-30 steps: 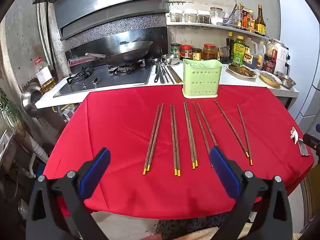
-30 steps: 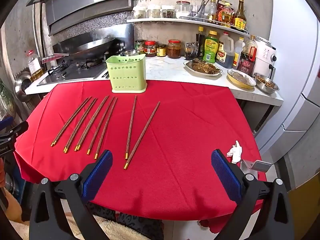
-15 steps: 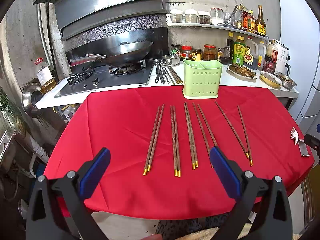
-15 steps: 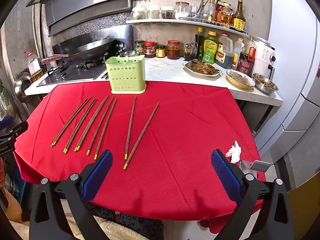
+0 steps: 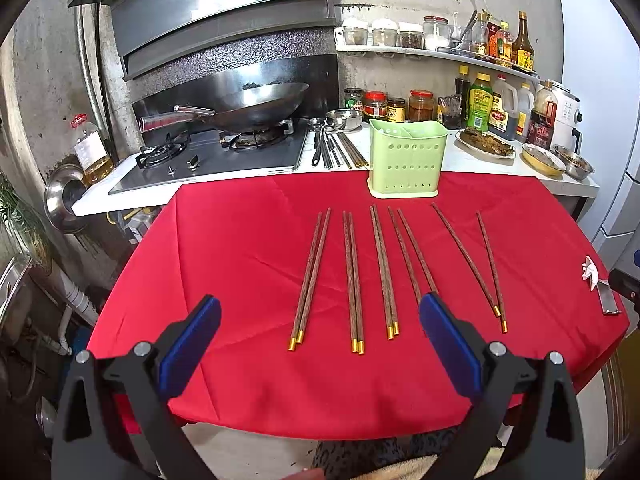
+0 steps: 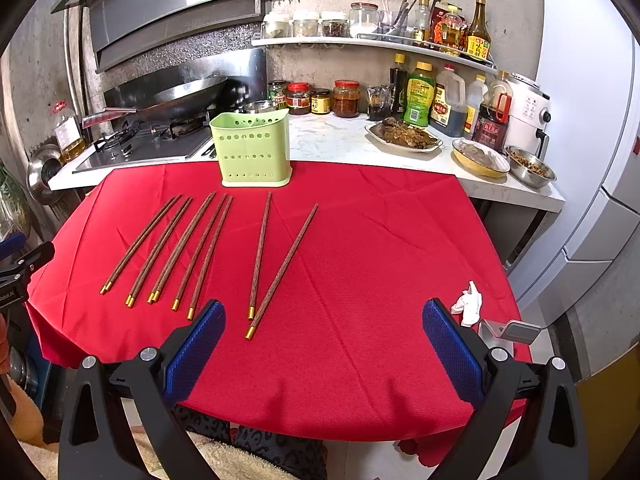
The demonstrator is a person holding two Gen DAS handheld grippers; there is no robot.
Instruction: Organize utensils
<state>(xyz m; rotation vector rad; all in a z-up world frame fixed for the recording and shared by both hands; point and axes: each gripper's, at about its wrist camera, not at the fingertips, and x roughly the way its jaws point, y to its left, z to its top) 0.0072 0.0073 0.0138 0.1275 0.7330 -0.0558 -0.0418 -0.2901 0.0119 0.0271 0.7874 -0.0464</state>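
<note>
Several pairs of dark wooden chopsticks with gold tips (image 5: 354,280) lie in a row on the red tablecloth (image 5: 240,248); they also show in the right wrist view (image 6: 200,248). A green perforated utensil holder (image 5: 406,158) stands upright at the cloth's far edge, also seen in the right wrist view (image 6: 254,148). My left gripper (image 5: 318,336) is open and empty, near the gold tips at the front edge. My right gripper (image 6: 324,340) is open and empty, right of the rightmost splayed pair (image 6: 276,264).
A gas stove with a wok (image 5: 256,104) and metal utensils (image 5: 336,146) sit behind the table. Jars, bottles and food dishes (image 6: 404,136) line the counter. A white tissue (image 6: 468,304) and a metal piece (image 6: 512,330) lie at the table's right edge.
</note>
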